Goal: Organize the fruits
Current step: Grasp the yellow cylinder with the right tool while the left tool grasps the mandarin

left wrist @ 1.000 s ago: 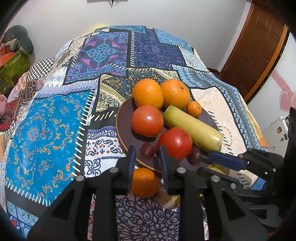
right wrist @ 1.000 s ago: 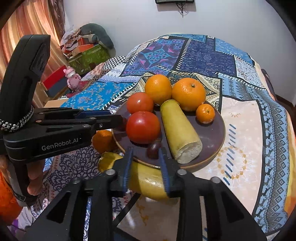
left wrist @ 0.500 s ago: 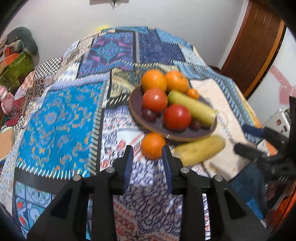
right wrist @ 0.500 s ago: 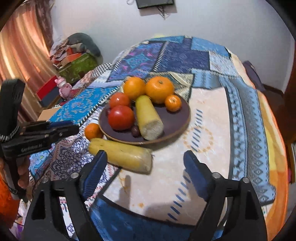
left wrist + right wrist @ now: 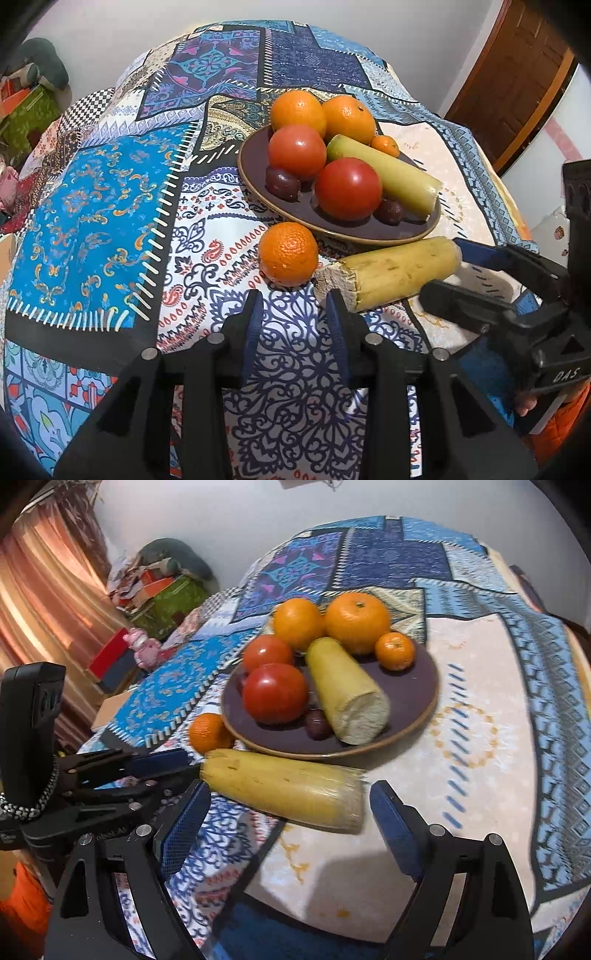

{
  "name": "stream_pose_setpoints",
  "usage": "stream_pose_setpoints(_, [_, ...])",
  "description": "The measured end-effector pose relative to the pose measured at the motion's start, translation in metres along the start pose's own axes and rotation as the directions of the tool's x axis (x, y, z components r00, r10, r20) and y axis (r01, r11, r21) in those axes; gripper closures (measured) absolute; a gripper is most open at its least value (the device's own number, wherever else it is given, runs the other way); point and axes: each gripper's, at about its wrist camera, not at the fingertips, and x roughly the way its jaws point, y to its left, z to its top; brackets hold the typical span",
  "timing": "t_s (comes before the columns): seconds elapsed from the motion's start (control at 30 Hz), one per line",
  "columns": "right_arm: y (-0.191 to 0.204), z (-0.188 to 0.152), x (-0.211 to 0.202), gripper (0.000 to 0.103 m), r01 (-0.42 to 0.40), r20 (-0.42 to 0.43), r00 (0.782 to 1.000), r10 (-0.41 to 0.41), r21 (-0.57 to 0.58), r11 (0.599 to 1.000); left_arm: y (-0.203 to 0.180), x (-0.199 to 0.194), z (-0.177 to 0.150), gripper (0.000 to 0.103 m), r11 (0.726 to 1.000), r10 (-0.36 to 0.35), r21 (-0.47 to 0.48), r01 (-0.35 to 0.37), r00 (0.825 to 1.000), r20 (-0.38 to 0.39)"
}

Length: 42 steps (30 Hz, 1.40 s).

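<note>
Surface: a bed under a patchwork bedspread (image 5: pixel 92 206) in blues, whites and purples carries everything.
Plate: a dark brown plate (image 5: pixel 413 236) sits on the bedspread, loaded with fruit.
On the plate: two large oranges (image 5: pixel 298 110) at the far side, touching each other; a small mandarin on the plate (image 5: pixel 386 144) beside them; two tomatoes (image 5: pixel 349 188), one behind the other; a yellow-green cut stalk on the plate (image 5: pixel 388 177) lying across the middle; two dark plums (image 5: pixel 282 182) at the near rim (one is half hidden by the front tomato).
Loose mandarin: a loose mandarin (image 5: pixel 289 254) lies on the bedspread just beside the plate's near rim, off the plate.
Loose stalk: a second yellow stalk (image 5: pixel 391 273) lies on the bedspread along the plate's near edge, its rough cut end just beside the loose mandarin; whether they touch I cannot tell.
Left gripper: the left gripper (image 5: pixel 294 301) points down at the loose mandarin, which sits just beyond its tips. Its fingers stand a narrow gap apart and are opening, with only bedspread between them.
Right gripper: the right gripper (image 5: pixel 290 805) hangs over the loose stalk, seen in the right wrist view (image 5: pixel 284 788). Its fingers are spread wide and opening further, one on each side of the stalk's length (the blue pads press on nothing).
Edges of view: a wooden door (image 5: pixel 517 81) at the right, boxes and cloth piled by a curtain (image 5: pixel 44 602) at the left.
</note>
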Motion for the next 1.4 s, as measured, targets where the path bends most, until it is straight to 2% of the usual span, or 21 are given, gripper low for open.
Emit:
stream_pose_setpoints(0.1, [0.001, 0.0, -0.001, 0.012, 0.026, 0.01, 1.0, -0.026, -0.005, 1.0, -0.012, -0.001, -0.002, 0.075, 0.999, -0.026, 0.04, 0.026, 1.0, -0.013])
stream_pose_setpoints(0.17, [-0.003, 0.0, -0.004, 0.012, 0.02, 0.011, 1.0, -0.02, -0.003, 1.0, -0.02, -0.001, -0.004, 0.096, 0.997, -0.047, 0.068, 0.049, 0.999, -0.024])
stream_pose_setpoints(0.2, [-0.005, -0.001, -0.007, 0.012, 0.005, 0.01, 1.0, -0.005, -0.001, 1.0, -0.026, -0.001, -0.004, 0.099, 0.995, -0.047, 0.081, 0.049, 0.999, -0.027])
stream_pose_setpoints(0.27, [-0.008, -0.003, -0.012, 0.012, 0.012, 0.009, 1.0, -0.012, -0.01, 1.0, -0.033, 0.0, -0.004, 0.099, 0.995, -0.048, 0.09, 0.05, 0.998, -0.027])
stream_pose_setpoints(0.4, [-0.016, -0.008, -0.021, 0.012, 0.076, 0.01, 0.997, -0.076, -0.034, 0.997, -0.041, 0.007, -0.003, 0.099, 0.989, -0.14, 0.049, 0.143, 0.989, -0.055])
stream_pose_setpoints(0.53, [-0.028, -0.011, -0.029, 0.012, 0.091, 0.007, 0.996, -0.091, -0.017, 0.996, -0.059, 0.007, -0.005, 0.099, 0.982, -0.165, 0.086, 0.17, 0.984, -0.068])
stream_pose_setpoints(0.6, [-0.03, -0.012, -0.029, 0.007, 0.108, 0.009, 0.994, -0.107, -0.017, 0.994, -0.067, 0.009, -0.007, 0.099, 0.978, -0.179, 0.099, 0.186, 0.981, -0.078])
stream_pose_setpoints(0.7, [-0.03, -0.012, -0.025, 0.0, 0.116, -0.002, 0.993, -0.116, -0.008, 0.993, -0.073, 0.01, -0.011, 0.099, 0.978, -0.165, 0.12, 0.173, 0.984, -0.072])
stream_pose_setpoints(0.9, [-0.025, -0.011, -0.015, 0.0, 0.161, -0.008, 0.987, -0.161, -0.043, 0.986, -0.066, 0.007, -0.014, 0.096, 0.975, -0.187, 0.107, 0.194, 0.979, -0.079])
stream_pose_setpoints(1.0, [-0.025, -0.011, -0.014, 0.0, 0.171, -0.007, 0.985, -0.171, -0.044, 0.984, -0.055, -0.007, -0.019, 0.091, 0.979, -0.166, 0.111, 0.171, 0.985, -0.055])
stream_pose_setpoints(1.13, [-0.02, -0.013, -0.013, 0.0, 0.195, -0.007, 0.981, -0.196, -0.076, 0.978, -0.026, -0.025, -0.013, 0.076, 0.991, -0.122, 0.059, 0.122, 0.992, 0.002])
stream_pose_setpoints(1.27, [-0.021, -0.013, -0.013, 0.0, 0.194, -0.015, 0.981, -0.195, -0.063, 0.979, 0.002, -0.038, -0.002, 0.066, 0.998, -0.065, 0.003, 0.065, 0.997, 0.05])
stream_pose_setpoints(1.4, [-0.021, -0.012, -0.013, 0.0, 0.198, -0.015, 0.98, -0.199, -0.054, 0.979, 0.021, -0.038, 0.007, 0.064, 0.998, -0.038, -0.051, 0.041, 0.997, 0.067])
